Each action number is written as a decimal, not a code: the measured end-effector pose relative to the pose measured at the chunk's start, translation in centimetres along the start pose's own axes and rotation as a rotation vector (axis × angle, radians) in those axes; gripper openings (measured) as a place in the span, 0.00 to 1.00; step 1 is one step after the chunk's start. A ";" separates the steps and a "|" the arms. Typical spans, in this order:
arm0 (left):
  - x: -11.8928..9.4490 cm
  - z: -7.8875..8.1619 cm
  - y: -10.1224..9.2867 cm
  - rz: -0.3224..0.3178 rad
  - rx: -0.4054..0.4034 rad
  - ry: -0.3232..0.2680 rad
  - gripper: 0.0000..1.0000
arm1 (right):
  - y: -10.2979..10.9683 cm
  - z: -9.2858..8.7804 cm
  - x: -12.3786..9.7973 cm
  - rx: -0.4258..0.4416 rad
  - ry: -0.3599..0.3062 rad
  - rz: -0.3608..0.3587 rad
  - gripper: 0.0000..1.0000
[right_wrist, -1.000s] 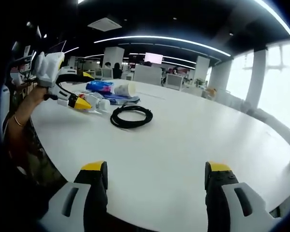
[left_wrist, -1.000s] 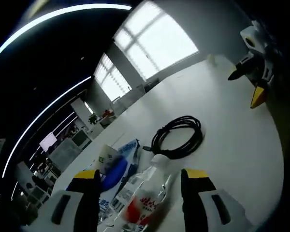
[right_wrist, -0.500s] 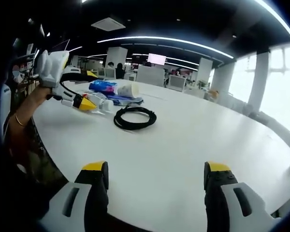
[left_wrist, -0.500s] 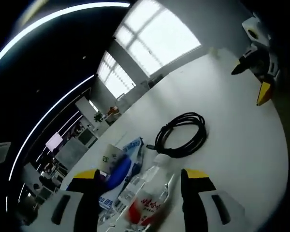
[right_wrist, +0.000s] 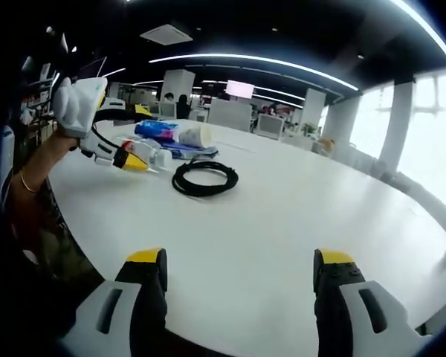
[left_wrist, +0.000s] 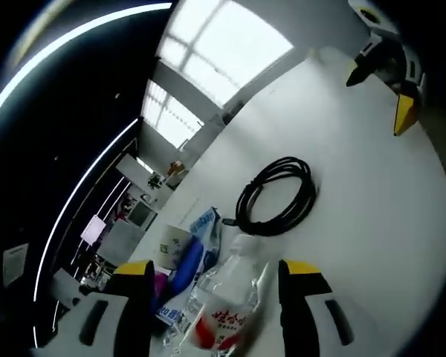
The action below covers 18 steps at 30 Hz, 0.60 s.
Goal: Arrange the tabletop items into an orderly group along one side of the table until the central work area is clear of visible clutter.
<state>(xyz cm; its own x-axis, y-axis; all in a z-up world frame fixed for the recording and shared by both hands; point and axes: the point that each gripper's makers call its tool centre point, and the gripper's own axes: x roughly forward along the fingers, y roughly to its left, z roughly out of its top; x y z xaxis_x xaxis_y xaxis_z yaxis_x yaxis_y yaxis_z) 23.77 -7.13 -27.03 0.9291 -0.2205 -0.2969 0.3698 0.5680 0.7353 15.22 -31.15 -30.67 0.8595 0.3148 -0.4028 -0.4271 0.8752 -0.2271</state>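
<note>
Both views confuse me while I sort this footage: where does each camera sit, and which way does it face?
Left gripper view: rides on the left tool, low over the table, facing a bottle between its jaws, with a cable beyond and the right tool far off.
Right gripper view: rides on the right tool, open over the bare table, looking across at the left tool and the person's forearm.
Shared: bottle, cable, cup, blue packet.
</note>
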 end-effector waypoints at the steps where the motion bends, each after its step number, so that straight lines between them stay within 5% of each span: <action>1: 0.1 0.0 0.1 0.005 0.006 0.002 0.67 | 0.0 0.0 0.0 0.002 -0.001 0.001 0.77; 18: 1.2 0.5 -0.1 0.070 0.141 0.040 0.66 | 0.0 -0.2 0.1 0.011 0.003 0.004 0.77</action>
<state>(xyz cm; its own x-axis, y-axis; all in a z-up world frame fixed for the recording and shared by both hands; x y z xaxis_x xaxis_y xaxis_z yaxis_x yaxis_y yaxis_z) 24.86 -7.84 -27.14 0.9527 -0.1507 -0.2639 0.3039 0.4629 0.8327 15.28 -31.22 -30.87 0.8571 0.3170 -0.4062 -0.4271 0.8780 -0.2162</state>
